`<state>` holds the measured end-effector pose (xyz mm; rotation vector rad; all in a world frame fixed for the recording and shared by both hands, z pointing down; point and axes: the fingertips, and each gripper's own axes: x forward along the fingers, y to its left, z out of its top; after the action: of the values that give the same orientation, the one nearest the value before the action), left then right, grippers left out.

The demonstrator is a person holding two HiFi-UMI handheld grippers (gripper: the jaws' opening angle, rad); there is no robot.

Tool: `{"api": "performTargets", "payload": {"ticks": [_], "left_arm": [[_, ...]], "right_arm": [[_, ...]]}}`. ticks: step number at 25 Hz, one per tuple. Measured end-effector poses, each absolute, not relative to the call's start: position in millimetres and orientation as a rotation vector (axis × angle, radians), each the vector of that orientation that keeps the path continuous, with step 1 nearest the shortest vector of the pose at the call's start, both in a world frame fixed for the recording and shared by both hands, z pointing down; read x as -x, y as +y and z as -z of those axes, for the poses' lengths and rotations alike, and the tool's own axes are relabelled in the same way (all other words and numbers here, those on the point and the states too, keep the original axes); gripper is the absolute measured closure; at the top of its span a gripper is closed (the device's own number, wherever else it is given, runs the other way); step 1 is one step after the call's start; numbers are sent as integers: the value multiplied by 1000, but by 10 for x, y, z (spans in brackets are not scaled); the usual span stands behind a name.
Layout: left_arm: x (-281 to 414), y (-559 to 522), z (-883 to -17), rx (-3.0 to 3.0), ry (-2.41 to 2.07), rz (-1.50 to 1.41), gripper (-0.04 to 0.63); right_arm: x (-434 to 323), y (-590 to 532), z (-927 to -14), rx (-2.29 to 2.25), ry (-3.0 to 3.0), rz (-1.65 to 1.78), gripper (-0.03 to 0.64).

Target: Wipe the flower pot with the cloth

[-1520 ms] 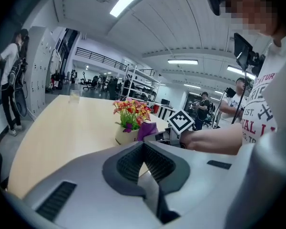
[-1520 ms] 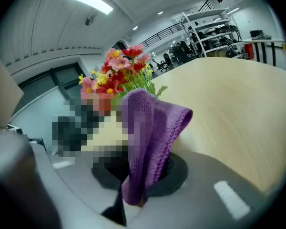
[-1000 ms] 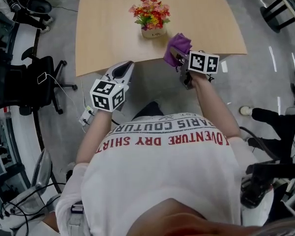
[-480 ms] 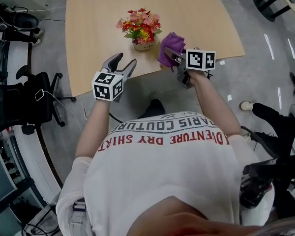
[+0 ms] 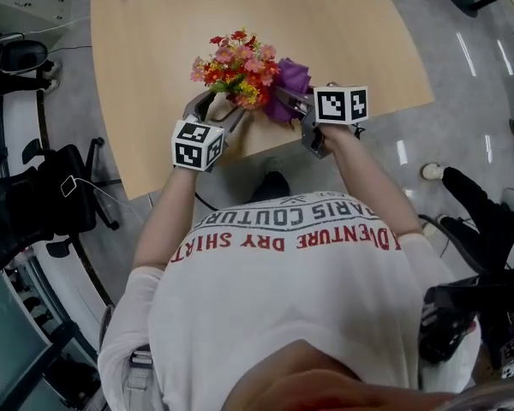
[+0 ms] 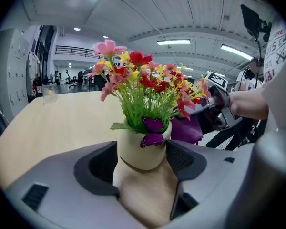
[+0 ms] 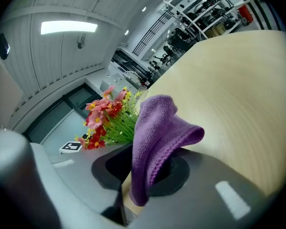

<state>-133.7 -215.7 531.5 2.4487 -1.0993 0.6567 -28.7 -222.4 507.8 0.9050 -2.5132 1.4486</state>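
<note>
Standing close to the table edge [image 5: 143, 171], flower pot [image 6: 139, 151] beside cloth [image 5: 291, 79].

Both arms reach forward from the torso, the left forearm [image 5: 167, 204] angled inward, the right forearm [image 5: 368, 174] straighter. The left gripper [image 5: 223, 108] points forward and down. Its jaws stand apart and have just been opening, with the flower pot [image 6: 140, 149] between them. The pads seem not to press on it, though the gap is hard to judge. The right gripper [image 5: 289, 103], near the left one, tilts slightly down with its jaws clamped on the cloth [image 7: 155, 132].
</note>
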Motion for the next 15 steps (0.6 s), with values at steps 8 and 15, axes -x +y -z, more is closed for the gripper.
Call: {"api": "performTargets", "payload": {"ticks": [8, 15], "left_arm": [[1177, -2240, -5444, -2522, -1014, -664, 290], [1178, -2292, -5386, -2537, -998, -646, 291]], "right_arm": [[203, -2377, -5318, -874, -2445, -1410, 569], [139, -2494, -5534, -868, -2297, -1296, 569]]}}
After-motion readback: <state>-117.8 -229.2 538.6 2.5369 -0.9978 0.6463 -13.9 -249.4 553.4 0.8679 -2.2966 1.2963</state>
